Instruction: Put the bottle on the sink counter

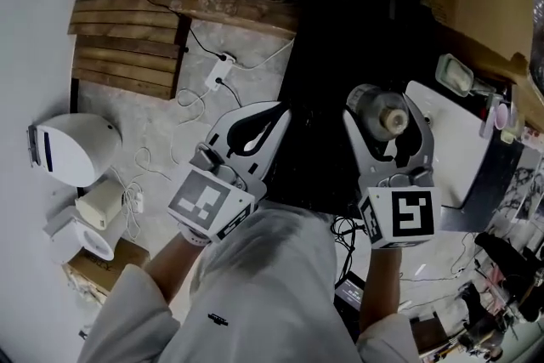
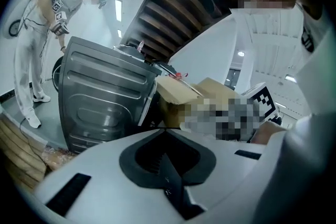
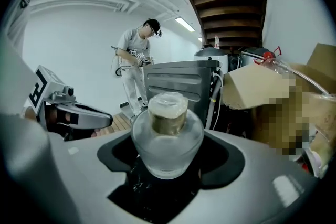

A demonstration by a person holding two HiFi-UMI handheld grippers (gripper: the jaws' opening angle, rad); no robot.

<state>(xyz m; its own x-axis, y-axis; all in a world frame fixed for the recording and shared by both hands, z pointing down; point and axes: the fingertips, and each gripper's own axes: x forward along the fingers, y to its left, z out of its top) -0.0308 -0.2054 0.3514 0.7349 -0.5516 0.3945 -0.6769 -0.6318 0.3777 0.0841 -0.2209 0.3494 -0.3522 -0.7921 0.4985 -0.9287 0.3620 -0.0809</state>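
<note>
Clearly my right gripper (image 3: 169, 162) had the bottle (image 3: 167, 128) clamped round its clear glass belly. The jaws were spread wide to fit that widest part, and the grip looked firm to me, with the neck and pale cap pointing away. It hung in the air beside the white worktop (image 1: 446, 149), not on it. My left gripper (image 2: 167, 162) was closed, empty and held aside. No label or writing showed on the bottle.

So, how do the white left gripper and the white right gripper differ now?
The right gripper stands wide, clamped on a clear round glass bottle; the left gripper is closed at the tips, holding nothing. Both have white jaws with a black inner lining.
</note>
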